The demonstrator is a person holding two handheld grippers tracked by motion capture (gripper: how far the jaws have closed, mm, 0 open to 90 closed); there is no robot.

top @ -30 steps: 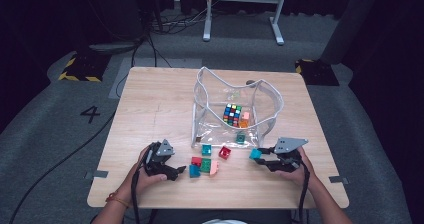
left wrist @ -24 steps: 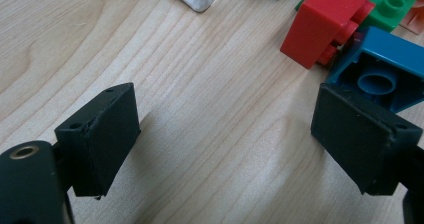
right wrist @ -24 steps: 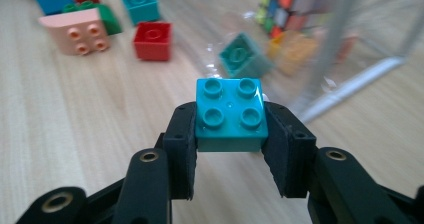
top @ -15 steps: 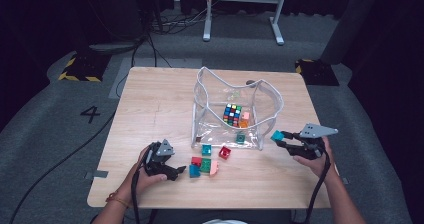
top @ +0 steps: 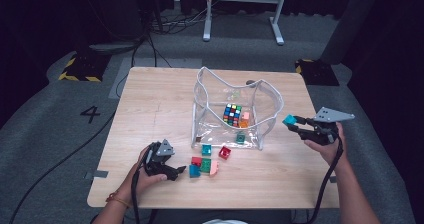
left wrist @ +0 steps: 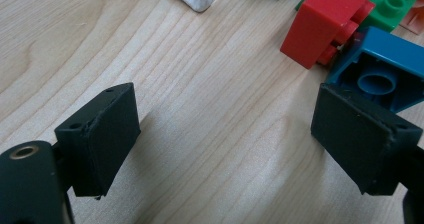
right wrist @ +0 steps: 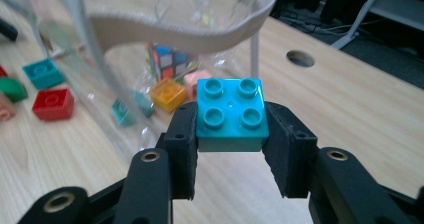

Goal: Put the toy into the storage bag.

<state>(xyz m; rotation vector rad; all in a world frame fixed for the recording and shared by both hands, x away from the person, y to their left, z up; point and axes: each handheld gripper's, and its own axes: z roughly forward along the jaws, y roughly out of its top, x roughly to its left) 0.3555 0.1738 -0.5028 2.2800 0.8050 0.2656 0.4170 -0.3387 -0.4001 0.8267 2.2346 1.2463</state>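
A clear bag (top: 265,109) with a white rim stands mid-table and holds a Rubik's cube (top: 232,114) plus orange, pink and teal bricks. My right gripper (top: 295,124) hovers just right of the bag, shut on a cyan four-stud brick (right wrist: 231,114), studs up, squeezed between both pads. The bag's rim (right wrist: 190,36) curves just beyond it. My left gripper (top: 174,173) rests open on the table at the front left. Nothing is between its pads (left wrist: 105,134). A blue brick (left wrist: 385,74) lies against its right pad, with a red brick (left wrist: 325,24) beyond.
Loose bricks lie in front of the bag: teal (top: 206,149), red (top: 224,152), and a cluster of red, blue, green (top: 205,165) and pink. A round hole (right wrist: 300,59) is cut in the wooden table (top: 150,104). Floor cables run beyond the far edge.
My right gripper has risen and swung out to the right with the cyan brick, from the tabletop in front of the bag to beside its right wall. The left gripper stayed put.
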